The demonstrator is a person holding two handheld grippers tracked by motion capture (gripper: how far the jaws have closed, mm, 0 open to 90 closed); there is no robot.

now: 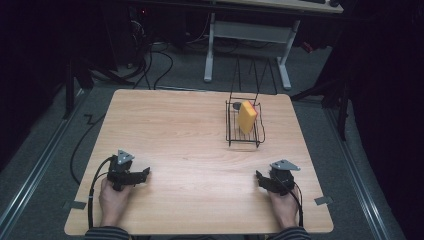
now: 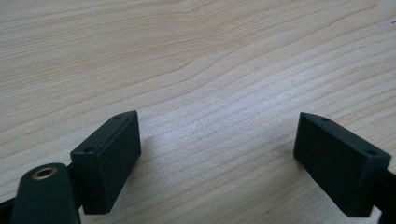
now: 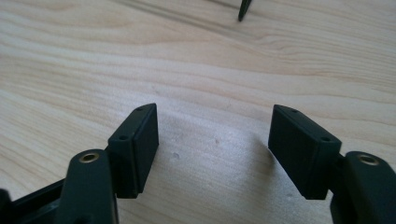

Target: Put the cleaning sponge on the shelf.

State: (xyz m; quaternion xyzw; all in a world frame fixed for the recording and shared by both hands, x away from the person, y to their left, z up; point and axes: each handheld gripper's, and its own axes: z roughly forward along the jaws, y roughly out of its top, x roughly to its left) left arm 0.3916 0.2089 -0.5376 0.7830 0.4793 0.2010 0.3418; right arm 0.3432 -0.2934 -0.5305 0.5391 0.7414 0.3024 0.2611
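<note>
A yellow sponge (image 1: pixel 246 116) with a red edge stands tilted inside a black wire basket (image 1: pixel 235 138) on the right half of the wooden table (image 1: pixel 190 145). My left gripper (image 1: pixel 146 173) rests near the front left of the table, held by a hand. In the left gripper view it (image 2: pixel 217 149) stands open over bare wood. My right gripper (image 1: pixel 260 177) rests near the front right, well in front of the basket. In the right gripper view it (image 3: pixel 212 140) is open with nothing between its jaws; a thin black basket foot (image 3: pixel 243 10) pokes in at the top.
The basket's tall wire handles (image 1: pixel 252 75) rise behind it. Beyond the table's far edge stands a white desk frame (image 1: pixel 247 37) with cables on the grey floor. Metal rails run along both sides of the table.
</note>
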